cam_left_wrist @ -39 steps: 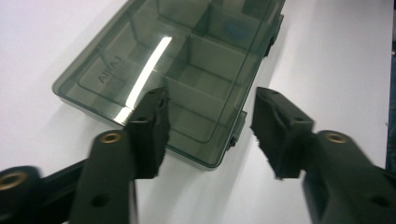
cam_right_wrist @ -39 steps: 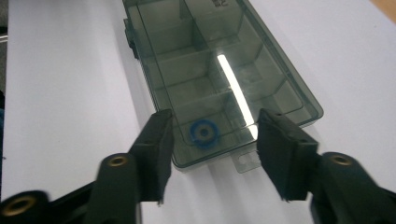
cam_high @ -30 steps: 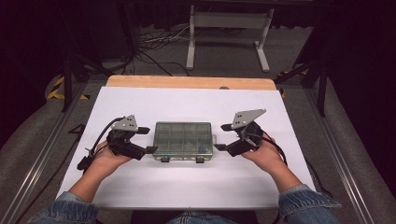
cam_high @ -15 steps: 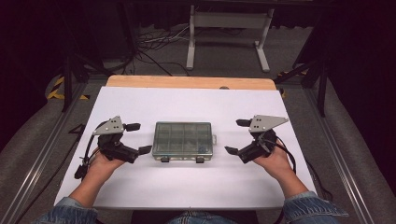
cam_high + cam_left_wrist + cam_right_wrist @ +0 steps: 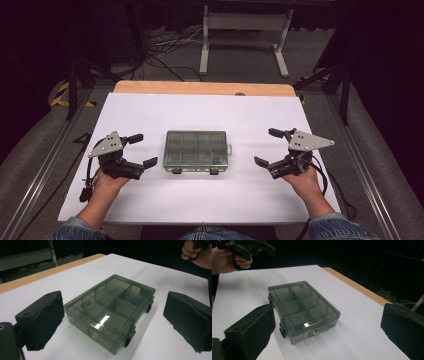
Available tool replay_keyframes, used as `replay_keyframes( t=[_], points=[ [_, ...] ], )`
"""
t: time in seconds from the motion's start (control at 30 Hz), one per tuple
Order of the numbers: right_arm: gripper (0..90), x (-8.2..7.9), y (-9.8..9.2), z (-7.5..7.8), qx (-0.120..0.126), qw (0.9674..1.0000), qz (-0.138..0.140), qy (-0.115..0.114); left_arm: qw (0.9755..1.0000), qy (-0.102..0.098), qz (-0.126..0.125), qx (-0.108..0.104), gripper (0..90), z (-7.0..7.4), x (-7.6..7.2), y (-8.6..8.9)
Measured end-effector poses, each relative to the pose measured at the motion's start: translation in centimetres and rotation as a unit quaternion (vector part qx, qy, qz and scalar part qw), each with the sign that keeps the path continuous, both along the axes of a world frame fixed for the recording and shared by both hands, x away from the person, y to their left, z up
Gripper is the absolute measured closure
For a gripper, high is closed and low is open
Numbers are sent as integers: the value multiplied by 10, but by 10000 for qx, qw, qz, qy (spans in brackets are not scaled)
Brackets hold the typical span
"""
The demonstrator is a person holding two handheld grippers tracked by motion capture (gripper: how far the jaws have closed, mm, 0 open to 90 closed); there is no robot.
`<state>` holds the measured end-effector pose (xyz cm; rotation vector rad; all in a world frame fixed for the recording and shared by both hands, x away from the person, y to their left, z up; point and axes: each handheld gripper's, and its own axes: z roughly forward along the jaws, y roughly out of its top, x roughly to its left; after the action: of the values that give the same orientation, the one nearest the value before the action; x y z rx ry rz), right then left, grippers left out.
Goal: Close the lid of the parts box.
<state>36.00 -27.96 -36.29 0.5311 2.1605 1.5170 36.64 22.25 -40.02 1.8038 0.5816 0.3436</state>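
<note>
a flat rectangular smoke-grey clear plastic compartment box [image 5: 196,151] near the middle of the white table [image 5: 150,205], long front side with two dark latches [image 5: 129,336] toward the near edge, lid down and lying flush. inside, only empty dividers visible through the lid as far as the gripper views show. left gripper [image 5: 139,151] just left of the box, toward the table's left edge, jaws spread wide after just opening, nothing between the black foam pads [image 5: 41,320], apart from the box. right gripper [image 5: 267,147] to the right of the box, toward the right edge, well clear of it, likewise just opened and released, holding nothing. both pointed inward at the box's short ends.

judged from this: box untouched at present, both latches seemingly fastened, so either a set-down just finished or an approach not yet begun. cannot tell which. if opening is the aim, all of it left: closing in on the box, steadying one end, working the latches on the near side, lifting the lid.
</note>
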Motion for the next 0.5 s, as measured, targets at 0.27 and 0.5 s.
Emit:
replay_keyframes(
  t=[0.27, 0.5],
  points=[
    [1, -10, -11, -12, 327, 9991, -40, -260, 9998, -71, 184, -25, 46, -6, -6, 3],
    [1, -14, -20, -22, 384, 9985, -232, -299, 9996, -155, 239, -68, 49, -9, -9, 5]
  ],
)
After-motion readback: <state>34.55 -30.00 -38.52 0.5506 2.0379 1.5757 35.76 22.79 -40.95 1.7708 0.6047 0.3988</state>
